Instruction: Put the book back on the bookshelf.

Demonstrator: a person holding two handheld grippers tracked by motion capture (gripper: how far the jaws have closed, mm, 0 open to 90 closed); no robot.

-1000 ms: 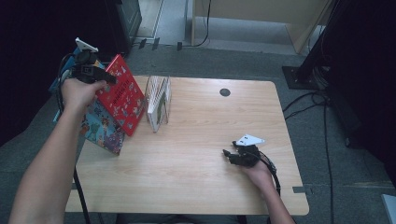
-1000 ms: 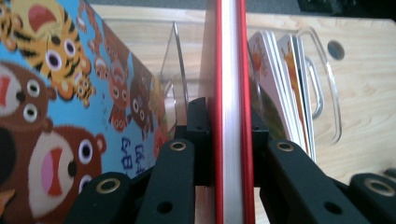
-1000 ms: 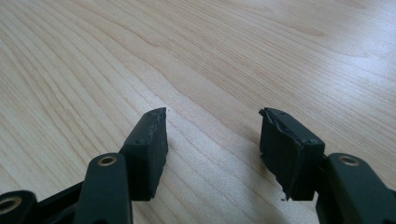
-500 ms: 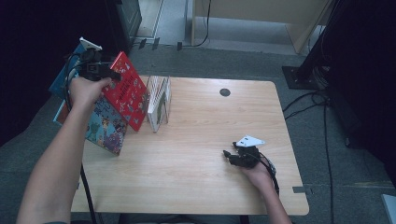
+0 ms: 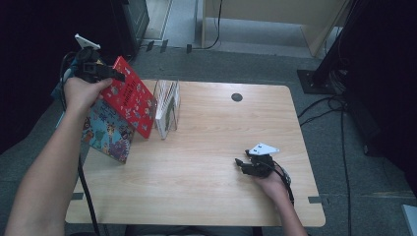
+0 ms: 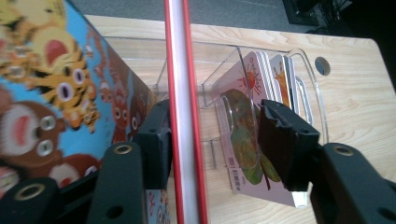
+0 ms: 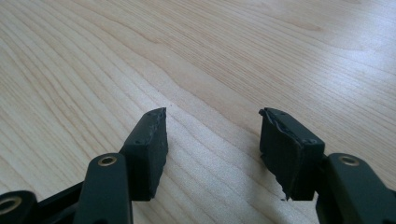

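A red book (image 5: pixel 132 101) stands tilted beside a clear book rack (image 5: pixel 167 105), its top corner between the jaws of my left gripper (image 5: pixel 105 73). In the left gripper view the red book's edge (image 6: pixel 182 116) lies against the left pad of my left gripper (image 6: pixel 217 109), with a wide gap to the right pad. These jaws have just been opening, and the book is still between them. Behind it leans a blue animal book (image 5: pixel 108 132) (image 6: pixel 51 93). My right gripper (image 5: pixel 243 164) (image 7: pixel 212 114) rests open on the wooden table (image 7: pixel 187 46), nothing between its jaws.
The clear rack (image 6: pixel 261 51) holds several thin picture books (image 6: pixel 247 93). A dark round hole (image 5: pixel 237 97) sits near the table's far edge. Bare wood (image 5: pixel 221 132) stretches between rack and right hand. Cables trail on the floor at the right.
The left hand and the red book have shifted only slightly at the table's left. The right hand has not moved.
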